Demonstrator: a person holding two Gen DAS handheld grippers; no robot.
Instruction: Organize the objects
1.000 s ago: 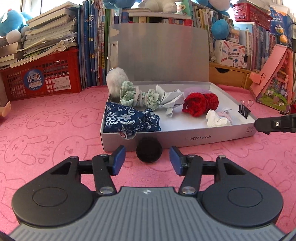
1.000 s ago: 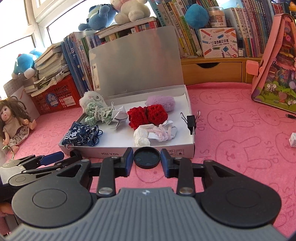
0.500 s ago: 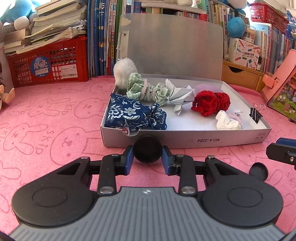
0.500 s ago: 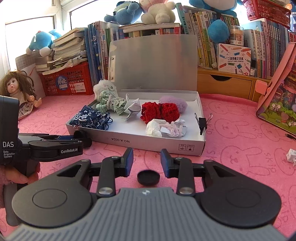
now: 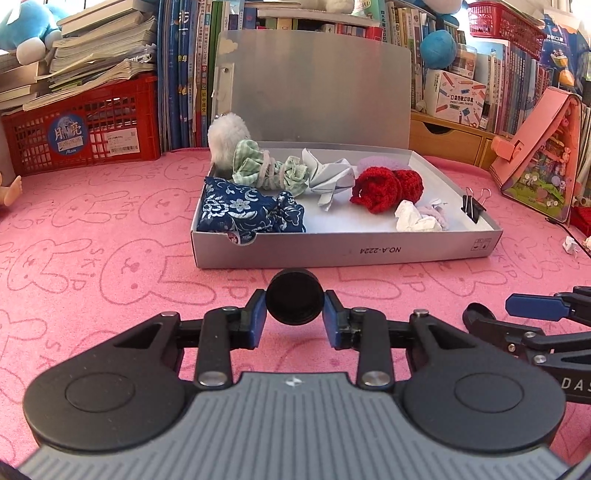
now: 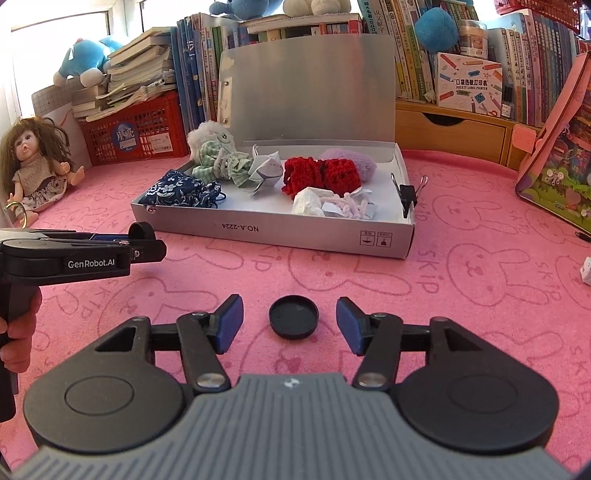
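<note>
doll (image 6: 35,166) only in right view; left hand-held gripper (image 5: 295,317) clamps black jar (image 5: 294,301); right hand-held gripper (image 6: 289,324) apart.

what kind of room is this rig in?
Most likely a child's room or study corner at home: crammed bookshelves along the back, plush toys and a doll, and a pink bunny-print mat under the open grey box.

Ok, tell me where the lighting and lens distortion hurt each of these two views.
Left wrist view: even daylight, fisheye bends the bookshelf at the edges, grey box sharp. Right wrist view: window top left blown out white, doll beside it still readable.
</note>
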